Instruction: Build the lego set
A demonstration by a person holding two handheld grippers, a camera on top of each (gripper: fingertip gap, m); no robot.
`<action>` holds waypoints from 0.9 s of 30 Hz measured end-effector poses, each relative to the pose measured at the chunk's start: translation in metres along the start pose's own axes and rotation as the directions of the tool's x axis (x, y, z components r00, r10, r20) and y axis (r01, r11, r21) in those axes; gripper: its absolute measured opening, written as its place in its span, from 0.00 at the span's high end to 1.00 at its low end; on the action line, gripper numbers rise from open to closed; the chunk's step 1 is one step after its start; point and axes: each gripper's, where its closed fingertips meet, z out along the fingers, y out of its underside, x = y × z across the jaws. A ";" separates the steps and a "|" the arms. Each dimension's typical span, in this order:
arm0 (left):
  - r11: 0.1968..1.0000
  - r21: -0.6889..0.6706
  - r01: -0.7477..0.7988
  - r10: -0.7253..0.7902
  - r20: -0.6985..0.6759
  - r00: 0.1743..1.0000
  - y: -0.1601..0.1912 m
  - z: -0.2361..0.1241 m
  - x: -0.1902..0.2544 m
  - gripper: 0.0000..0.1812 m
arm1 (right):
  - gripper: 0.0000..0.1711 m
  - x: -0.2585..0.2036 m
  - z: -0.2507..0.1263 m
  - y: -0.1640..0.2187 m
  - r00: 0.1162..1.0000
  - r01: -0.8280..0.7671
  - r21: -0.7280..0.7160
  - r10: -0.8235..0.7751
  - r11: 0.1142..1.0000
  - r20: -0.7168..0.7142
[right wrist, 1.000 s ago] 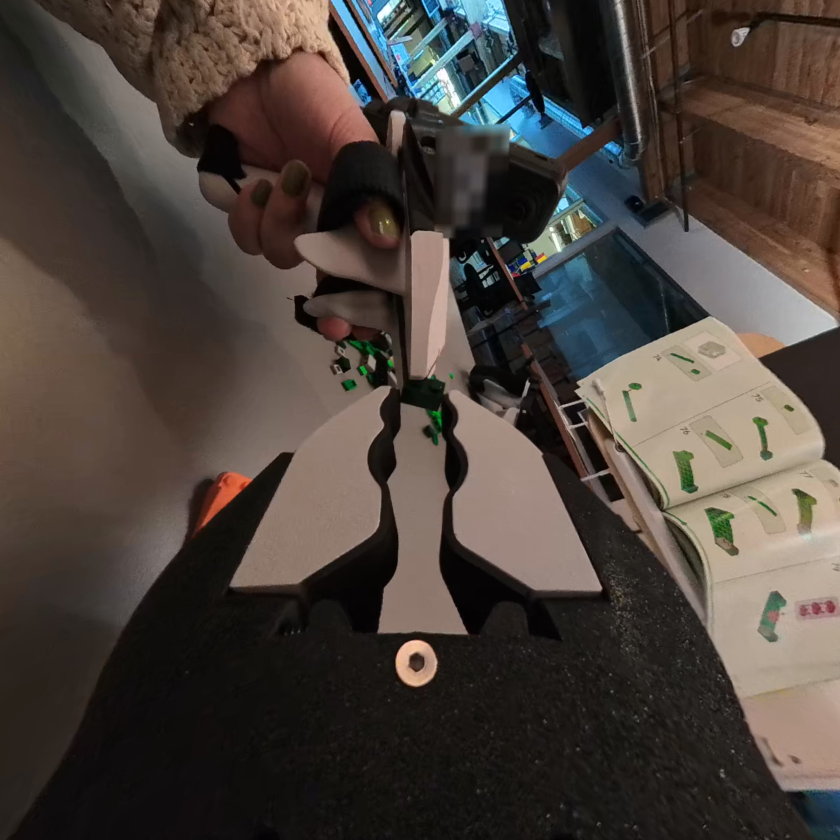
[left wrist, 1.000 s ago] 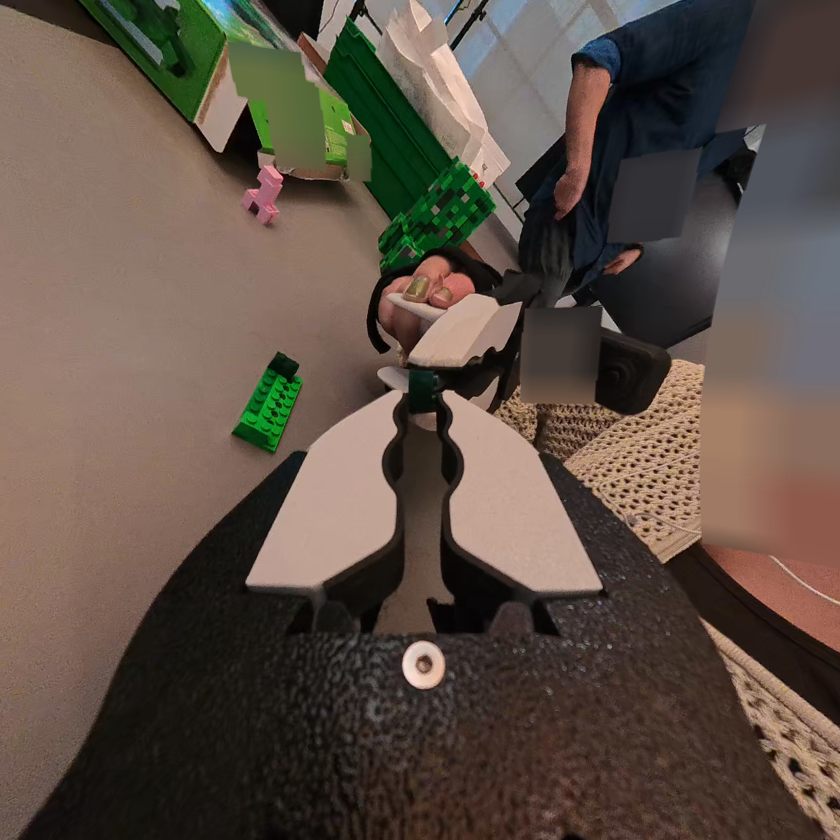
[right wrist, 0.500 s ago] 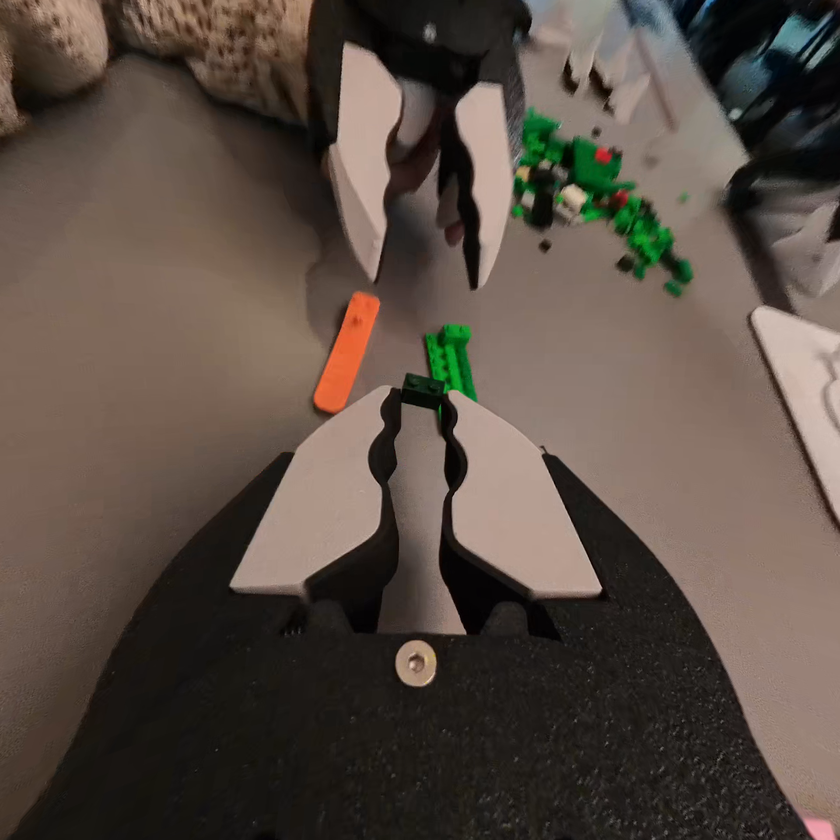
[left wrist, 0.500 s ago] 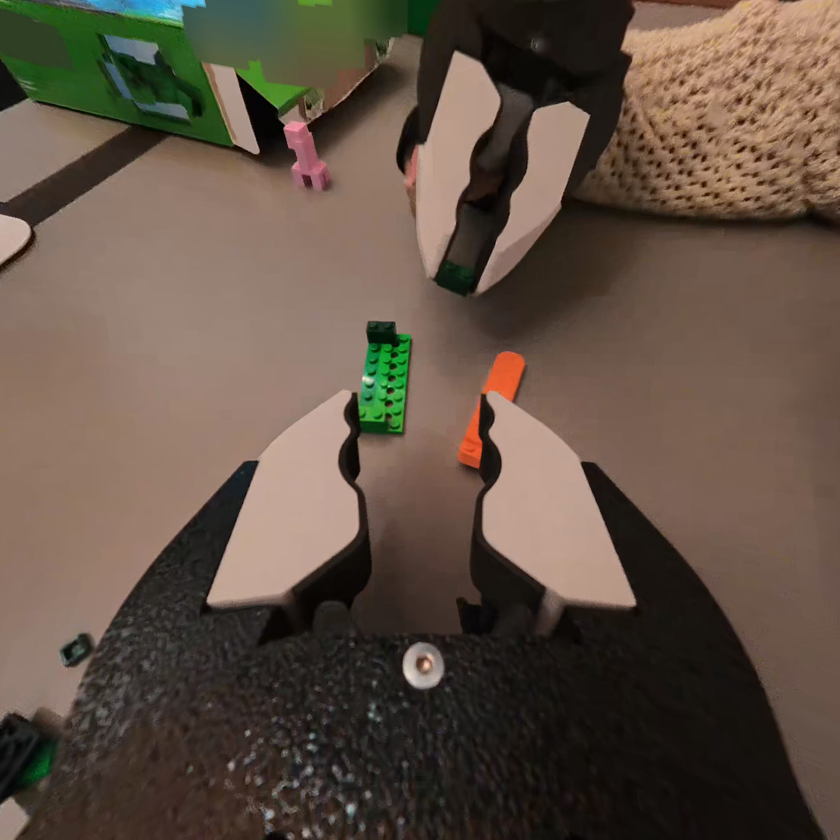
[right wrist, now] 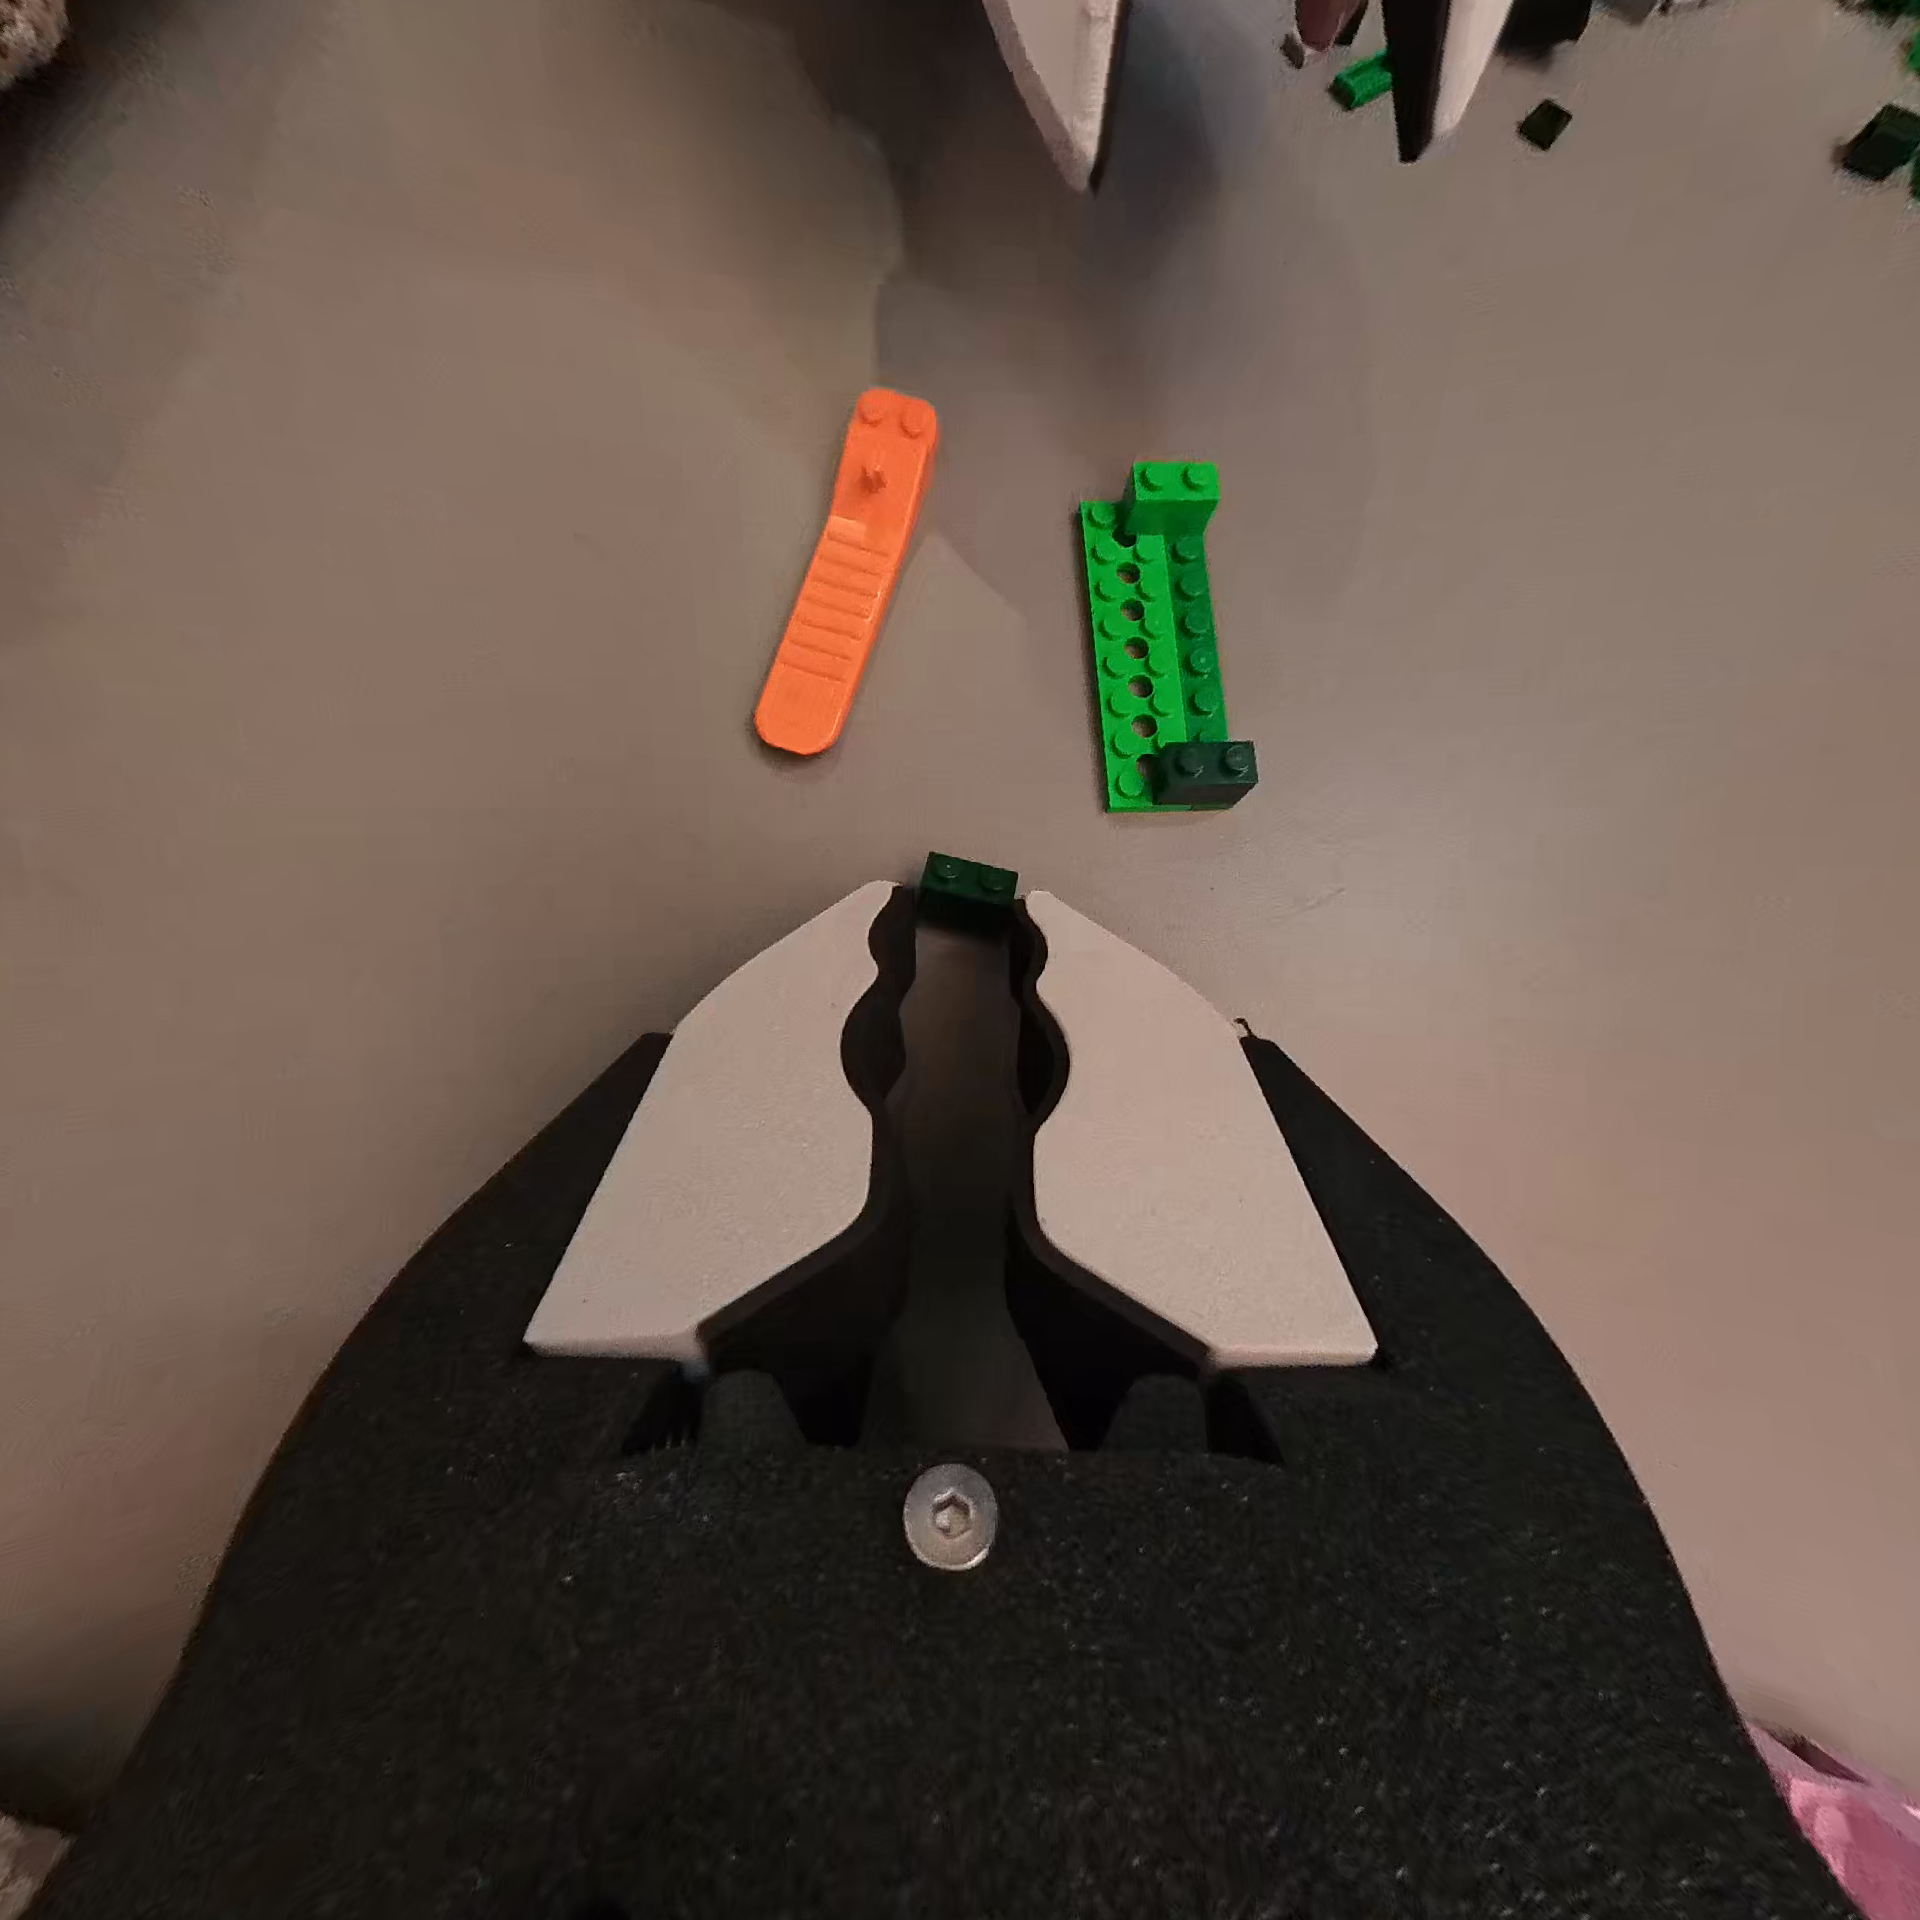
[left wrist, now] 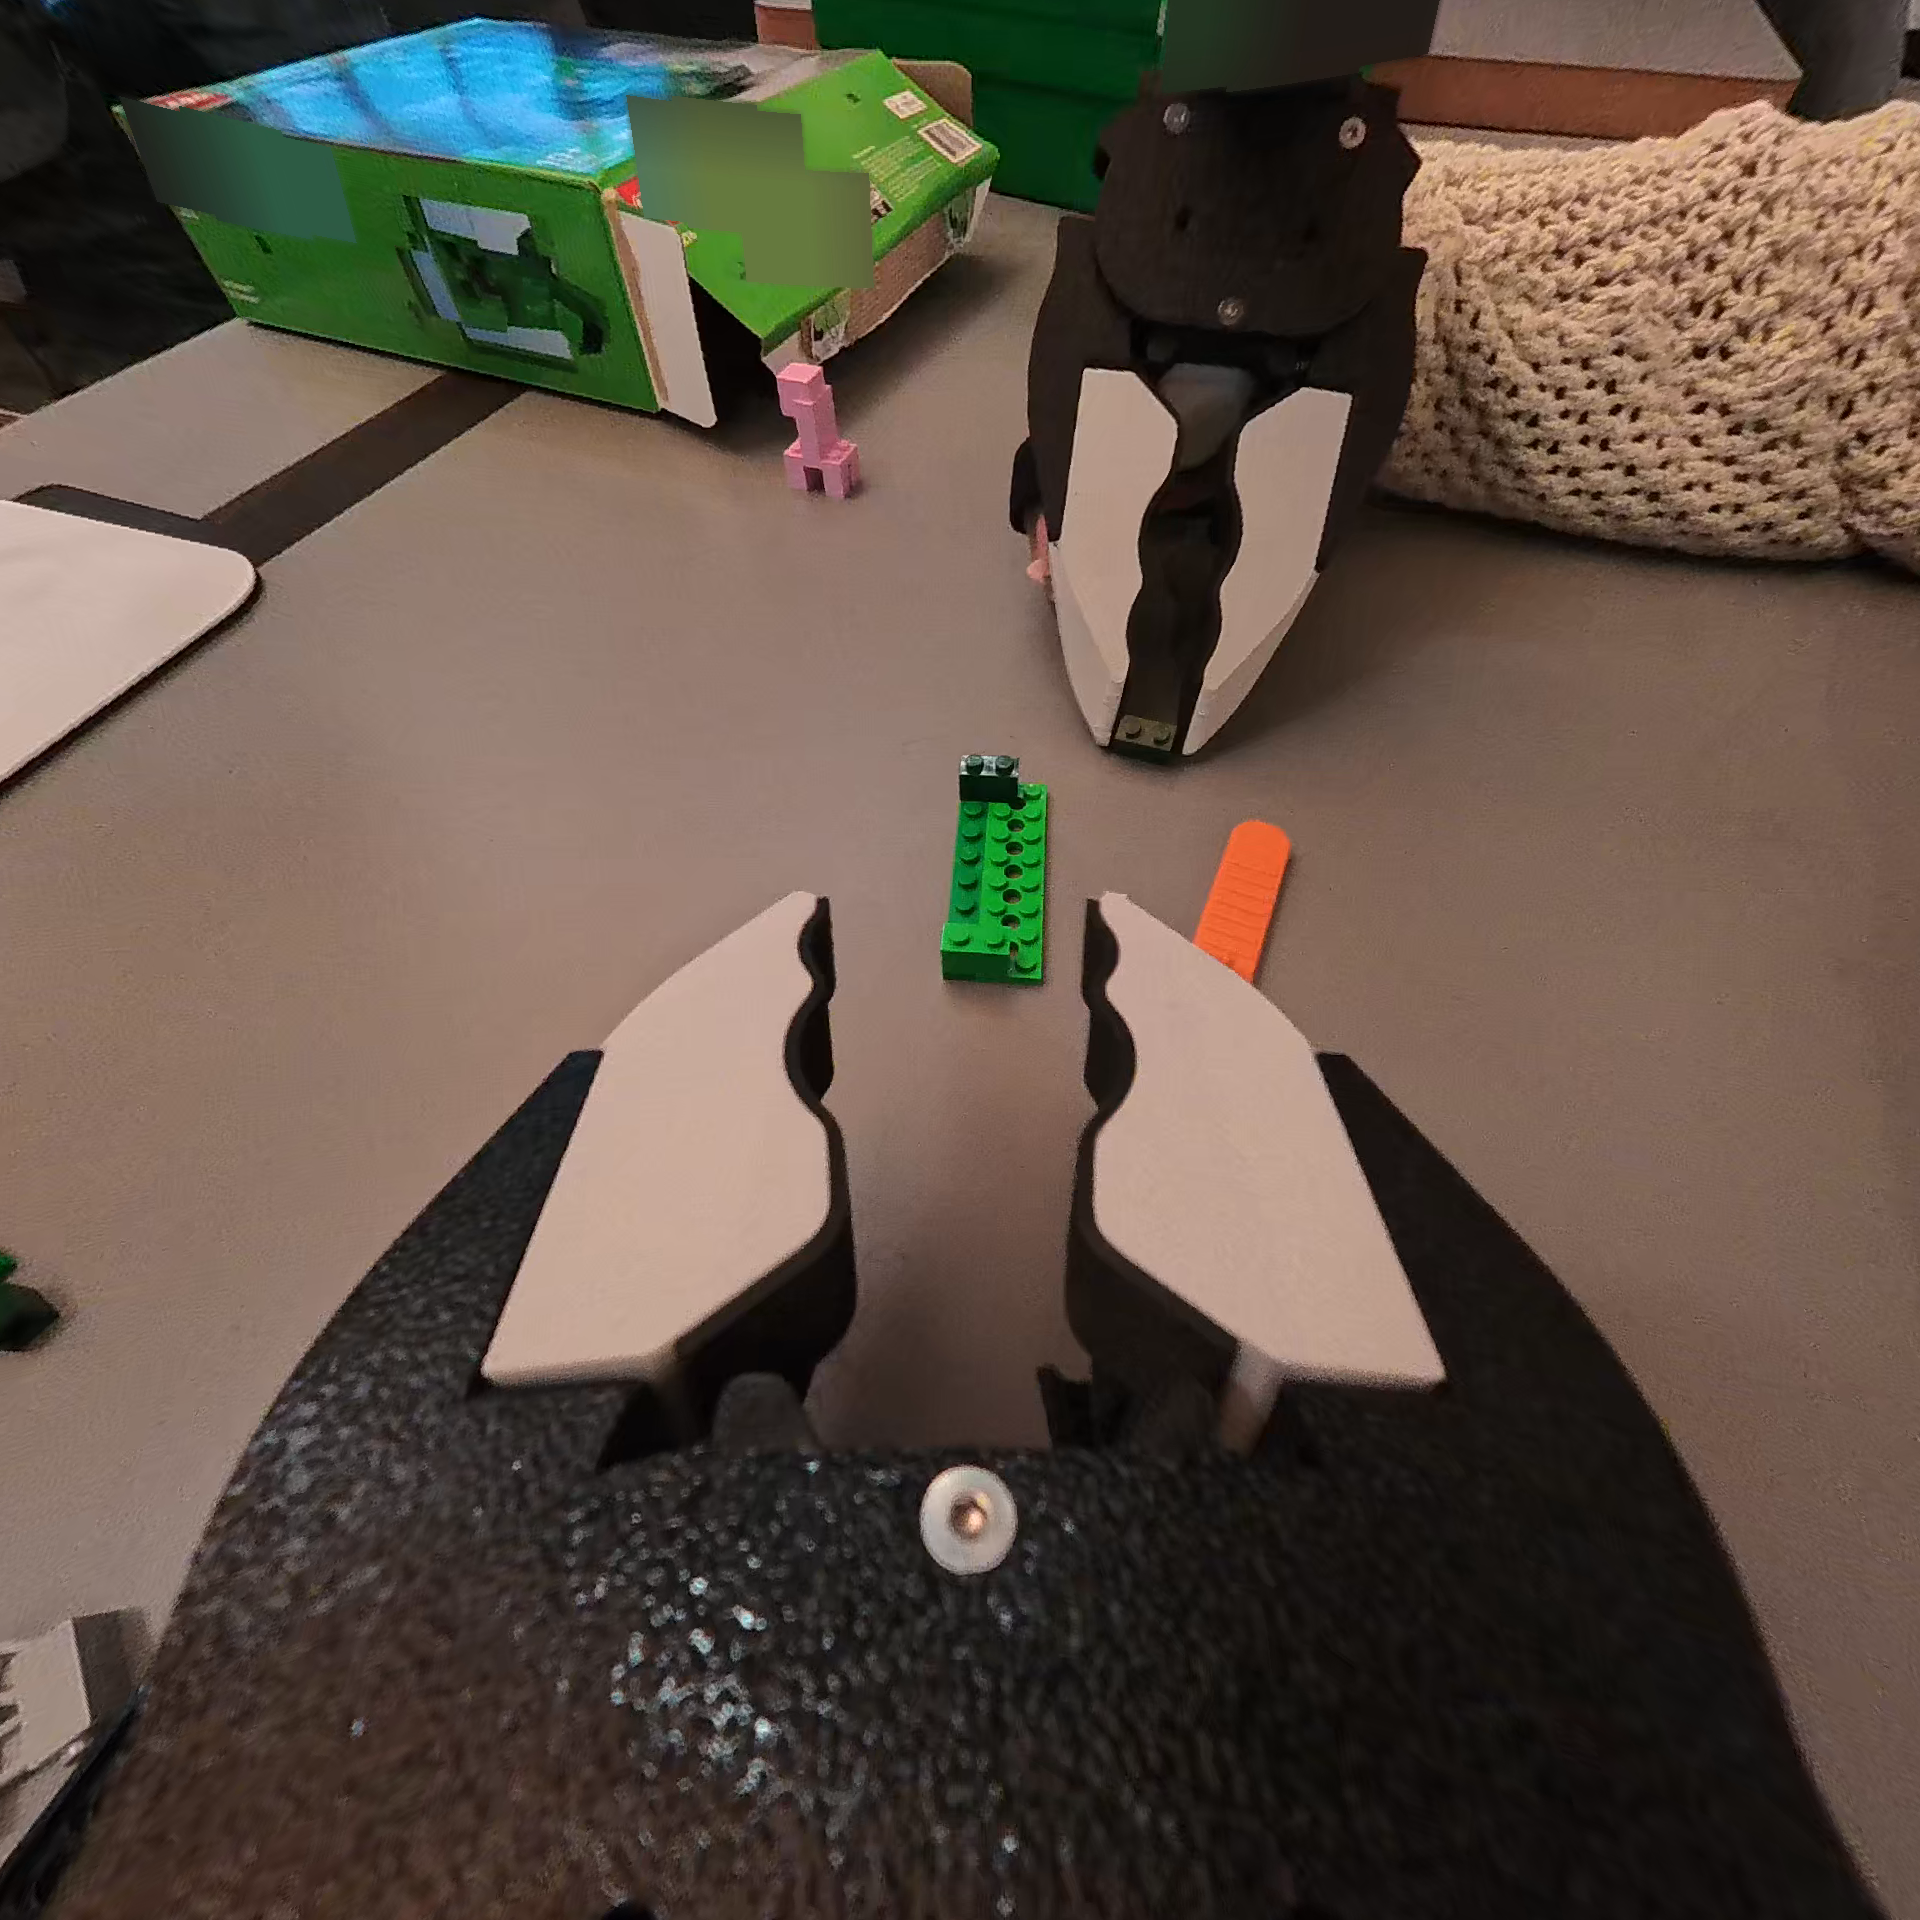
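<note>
A bright green lego plate [left wrist: 997, 894] lies on the grey table, with a dark green brick [left wrist: 989, 777] on its far end; in the right wrist view the plate [right wrist: 1153, 644] has a bright green brick [right wrist: 1174, 494] on the other end and the dark brick [right wrist: 1210, 774] nearest me. My left gripper [left wrist: 956, 914] is open and empty, just short of the plate. My right gripper [right wrist: 969, 899] is shut on a small dark green brick [right wrist: 969, 885], low over the table beside the plate; it also shows in the left wrist view [left wrist: 1148, 732].
An orange brick separator [right wrist: 847, 577] lies beside the plate. A green lego box [left wrist: 499, 218] and a pink figure [left wrist: 818, 431] stand at the back. Loose green pieces [right wrist: 1870, 140] lie beyond the left gripper. A white board [left wrist: 94, 613] is at left. A knit sleeve [left wrist: 1662, 343] rests at right.
One second ago both grippers were up in the air, both closed on the dark brick. The left let go and opened; both came down to the table, and the right has moved closer to the plate.
</note>
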 end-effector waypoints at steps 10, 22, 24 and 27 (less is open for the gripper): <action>0.999 -0.030 -0.033 0.033 -0.016 0.999 0.010 0.003 0.009 0.74 | 0.79 0.002 -0.006 0.006 0.999 -0.042 0.000 0.042 0.999 -0.019; 1.000 -0.025 0.007 -0.007 -0.024 1.000 0.012 -0.003 0.011 0.72 | 0.78 -0.011 -0.018 0.001 0.982 -0.015 0.119 0.037 0.993 -0.185; 0.999 -0.035 -0.003 0.003 -0.019 1.000 0.013 -0.003 0.011 0.72 | 0.78 -0.009 -0.020 0.001 0.981 -0.027 0.133 0.052 0.991 -0.188; 0.999 -0.047 -0.015 0.015 -0.013 1.000 0.014 -0.002 0.011 0.72 | 0.78 -0.006 -0.021 0.000 0.979 -0.053 0.147 0.080 0.988 -0.186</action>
